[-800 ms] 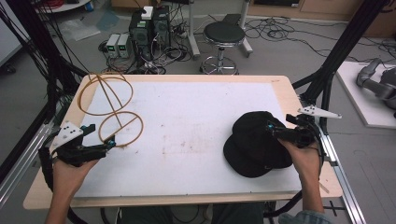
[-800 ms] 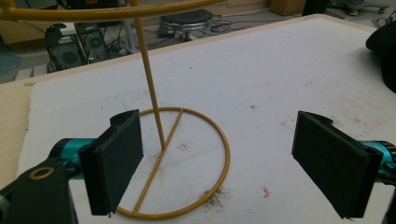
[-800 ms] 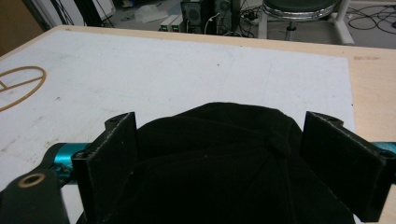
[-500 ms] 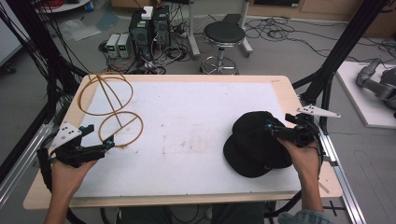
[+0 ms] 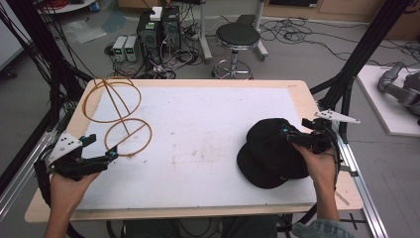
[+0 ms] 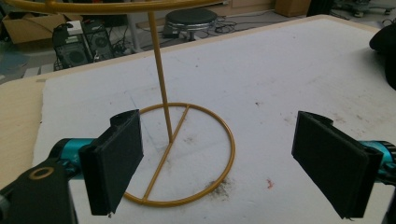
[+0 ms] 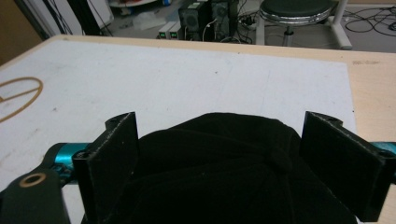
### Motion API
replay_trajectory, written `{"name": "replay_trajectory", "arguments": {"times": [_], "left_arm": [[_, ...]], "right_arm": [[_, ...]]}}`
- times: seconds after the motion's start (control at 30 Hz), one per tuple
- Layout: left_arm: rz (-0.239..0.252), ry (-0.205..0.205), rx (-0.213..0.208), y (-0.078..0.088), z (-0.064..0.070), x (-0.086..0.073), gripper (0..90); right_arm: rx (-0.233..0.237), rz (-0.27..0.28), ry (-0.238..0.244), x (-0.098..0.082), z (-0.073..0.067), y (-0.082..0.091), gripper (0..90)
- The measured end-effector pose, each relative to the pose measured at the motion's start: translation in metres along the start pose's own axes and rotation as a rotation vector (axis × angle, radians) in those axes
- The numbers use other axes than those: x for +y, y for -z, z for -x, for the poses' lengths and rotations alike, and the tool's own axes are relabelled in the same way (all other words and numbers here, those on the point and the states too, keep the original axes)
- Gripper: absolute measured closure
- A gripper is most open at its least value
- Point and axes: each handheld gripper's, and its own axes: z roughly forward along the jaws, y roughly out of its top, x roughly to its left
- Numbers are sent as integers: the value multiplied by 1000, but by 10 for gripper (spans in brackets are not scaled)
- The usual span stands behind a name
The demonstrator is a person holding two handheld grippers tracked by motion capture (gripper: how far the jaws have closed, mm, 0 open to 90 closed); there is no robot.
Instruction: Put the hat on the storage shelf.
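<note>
Matt black cloth cap (image 5: 271, 153), glossy golden wire stand (image 5: 120, 120), stained white mat (image 5: 208, 134).

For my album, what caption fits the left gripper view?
Open left gripper facing the gold wire stand on the white table.

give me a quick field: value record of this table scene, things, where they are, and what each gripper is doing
surface: white mat on a wooden table
wire stand: gold wire stand, upright at the mat's left side, ring base flat on the mat
cap: black cap, on the mat's right side
left gripper: open, jaws either side of the stand's base ring, not touching it
right gripper: open, jaws wide over the cap's crown, no grip visible
background: round stool, computer boxes and cables on the floor
</note>
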Motion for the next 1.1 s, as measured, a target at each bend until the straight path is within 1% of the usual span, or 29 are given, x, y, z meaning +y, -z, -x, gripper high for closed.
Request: {"name": "replay_trajectory", "arguments": {"times": [0.03,0.07,0.1,0.13,0.17,0.2,0.3,0.33,0.37,0.4,0.43,0.47,0.5,0.57,0.63,0.67,0.7,0.73,0.8,0.87,0.93,0.97,1.07,1.1], "left_arm": [[0,0,-2,0,0,0,166],[1,1,-3,-1,1,-1,167],[0,1,-3,-1,1,-1,167],[-2,1,-4,-1,1,-1,167],[-4,0,-5,-1,1,-1,167],[-3,0,-5,-1,1,-1,167],[-5,0,-2,0,0,-2,166],[-4,2,-1,0,0,-2,167],[-5,2,-2,0,0,-2,167],[-5,3,-2,0,0,-3,166],[-6,4,-2,-1,0,-3,166],[-6,5,-2,-1,0,-3,166],[-9,3,-2,-1,0,-3,166],[-8,5,-3,-2,1,-3,166],[-8,4,-4,-2,1,-3,166],[-8,5,-3,-2,1,-3,166],[-8,6,-3,-2,1,-3,166],[-8,6,-3,-2,1,-3,166],[-8,5,-3,-2,1,-3,166],[-11,3,-3,-2,1,-4,166],[-12,1,-3,-2,1,-3,167],[-10,2,-4,-2,1,-3,167],[-10,3,-4,-2,1,-3,166],[-11,0,-4,-2,1,-3,166]], "right_arm": [[-2,7,-3,-1,2,-1,138],[-6,9,-18,-2,4,-1,142],[-13,17,-23,-3,8,-2,147],[-23,22,-59,-7,14,-4,157],[-23,22,-59,-7,14,-4,157],[-34,25,-94,-10,20,-6,157],[-43,28,-112,-13,25,-7,165],[-42,39,-138,-17,30,-10,171],[-42,39,-138,-17,30,-10,171],[-37,30,-167,-21,33,-13,181],[-37,30,-167,-21,33,-13,181],[-27,32,-182,-25,36,-17,199],[-27,32,-182,-25,36,-17,199],[-19,50,-200,-28,36,-19,208],[-7,56,-223,-31,37,-22,217],[5,47,-242,-34,36,-26,238],[5,47,-242,-34,36,-26,238],[-4,29,-234,-36,36,-30,250],[-10,25,-228,-37,35,-32,259],[-6,32,-231,-39,34,-34,297],[-11,18,-232,-40,34,-35,369],[-11,20,-219,-41,34,-36,398],[-19,16,-203,-41,32,-36,480],[-19,6,-207,-41,30,-36,508]]}}
